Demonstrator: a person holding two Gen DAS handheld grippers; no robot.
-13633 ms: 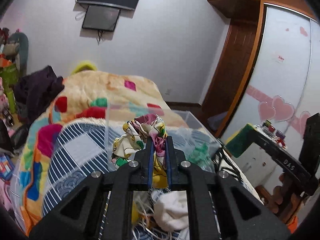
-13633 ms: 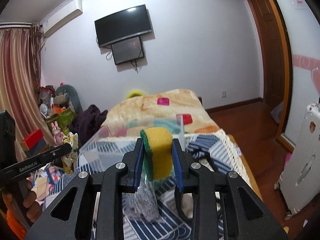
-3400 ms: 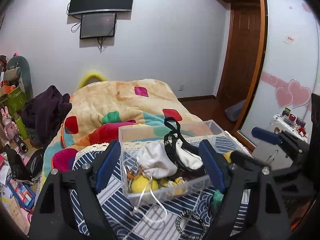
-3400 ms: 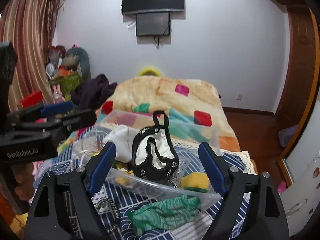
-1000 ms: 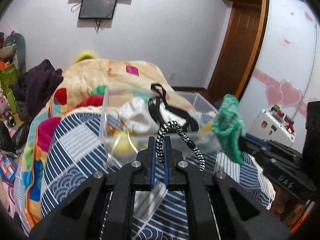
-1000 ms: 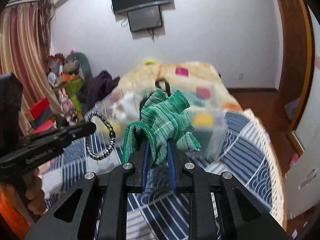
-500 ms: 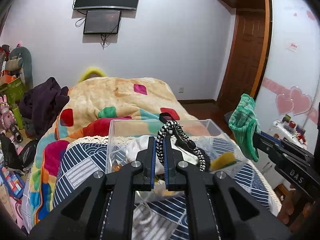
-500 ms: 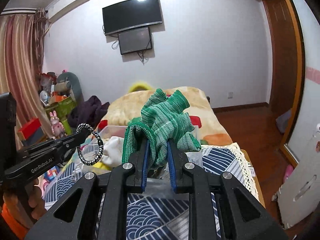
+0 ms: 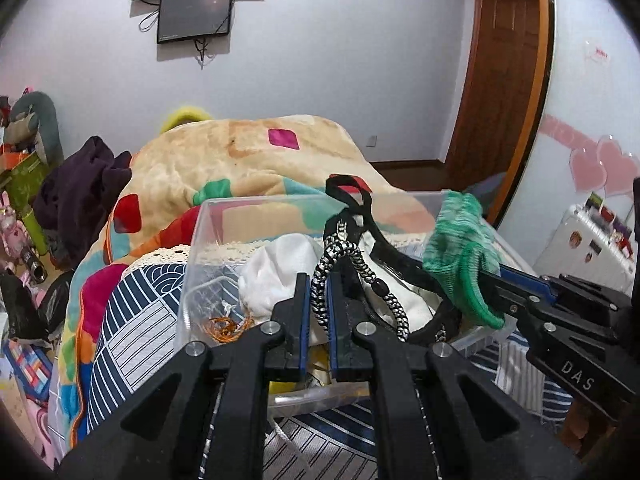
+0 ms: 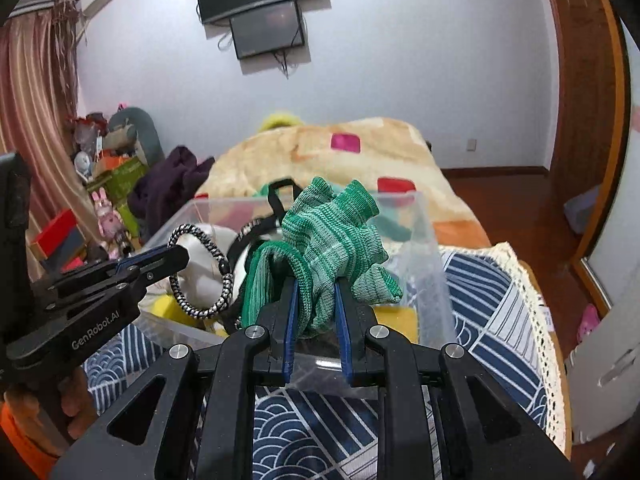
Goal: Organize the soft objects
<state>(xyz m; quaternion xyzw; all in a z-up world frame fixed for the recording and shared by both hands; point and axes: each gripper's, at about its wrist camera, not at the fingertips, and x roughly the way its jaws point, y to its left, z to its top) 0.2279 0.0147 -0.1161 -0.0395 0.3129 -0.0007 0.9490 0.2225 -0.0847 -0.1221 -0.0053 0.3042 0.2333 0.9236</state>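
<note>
A clear plastic bin point(image 9: 192, 276) point(image 10: 424, 240) stands on the blue patterned bedspread. It holds a white cloth point(image 9: 276, 276), a black and white strappy garment point(image 9: 384, 248) and a yellow sponge point(image 10: 400, 320). My left gripper point(image 9: 319, 292) point(image 10: 176, 258) is shut on a black and white braided hair tie point(image 9: 360, 264) point(image 10: 200, 312) over the bin's near edge. My right gripper point(image 10: 315, 292) point(image 9: 496, 280) is shut on a green striped knit cloth point(image 10: 336, 240) point(image 9: 460, 248) held over the bin's right side.
A colourful blanket point(image 9: 240, 160) covers the bed behind the bin. Dark clothes point(image 9: 80, 192) and toys point(image 10: 104, 208) pile up at the left. A wooden door point(image 9: 504, 80) and a white cabinet point(image 9: 592, 240) stand at the right. The bedspread's lace edge point(image 10: 532, 300) runs along the right.
Both grippers have moved forward and down over the bin, still holding the hair tie and the green cloth. The bin looks closer and larger.
</note>
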